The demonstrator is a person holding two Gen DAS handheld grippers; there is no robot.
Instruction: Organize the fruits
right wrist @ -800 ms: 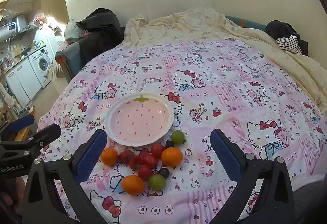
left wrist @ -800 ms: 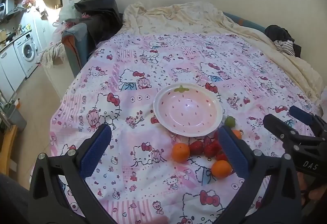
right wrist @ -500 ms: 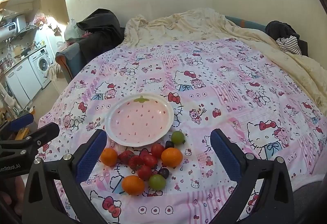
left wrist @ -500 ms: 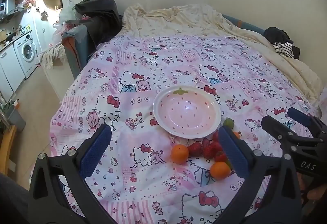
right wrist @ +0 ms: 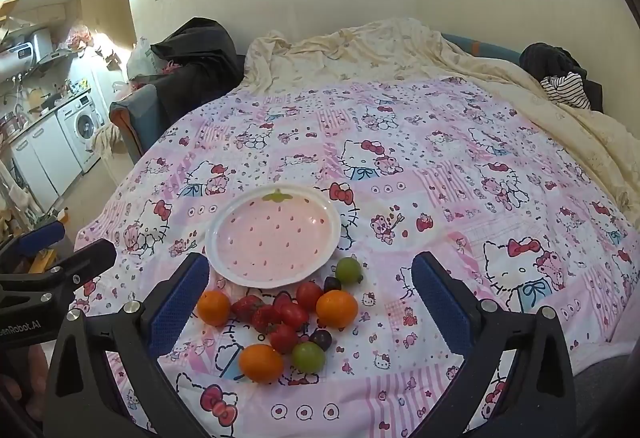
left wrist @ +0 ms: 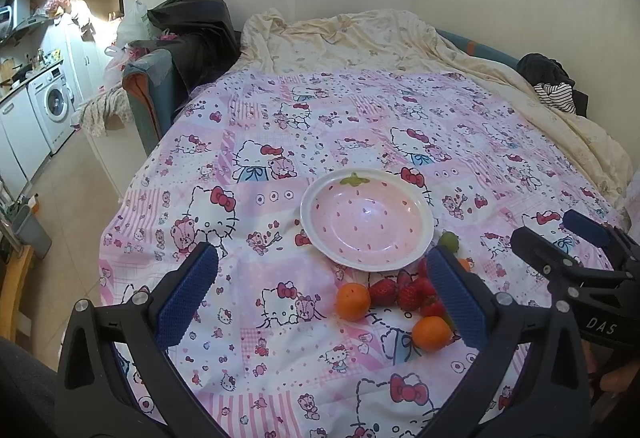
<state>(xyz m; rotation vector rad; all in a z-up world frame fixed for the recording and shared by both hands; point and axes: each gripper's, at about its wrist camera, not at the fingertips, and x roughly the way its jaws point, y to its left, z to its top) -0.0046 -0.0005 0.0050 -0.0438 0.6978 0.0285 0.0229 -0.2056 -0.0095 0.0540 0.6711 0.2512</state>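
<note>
A pink strawberry-pattern plate lies empty on the pink cartoon-print bedspread. Just in front of it sits a loose pile of fruit: three oranges, several strawberries, green grapes, dark grapes and a cherry tomato. My right gripper hovers open above the pile with nothing between its fingers. My left gripper is open too, left of the pile; its right finger hides some fruit.
A rumpled cream blanket covers the far end of the bed, with dark and striped clothes at the right. A blue armchair with a black bag stands beyond the left edge. Kitchen units and a washing machine line the far left.
The left wrist view has shifted slightly, with the plate and fruit a little higher in the frame. The right wrist view is unchanged, and both grippers stay wide open.
</note>
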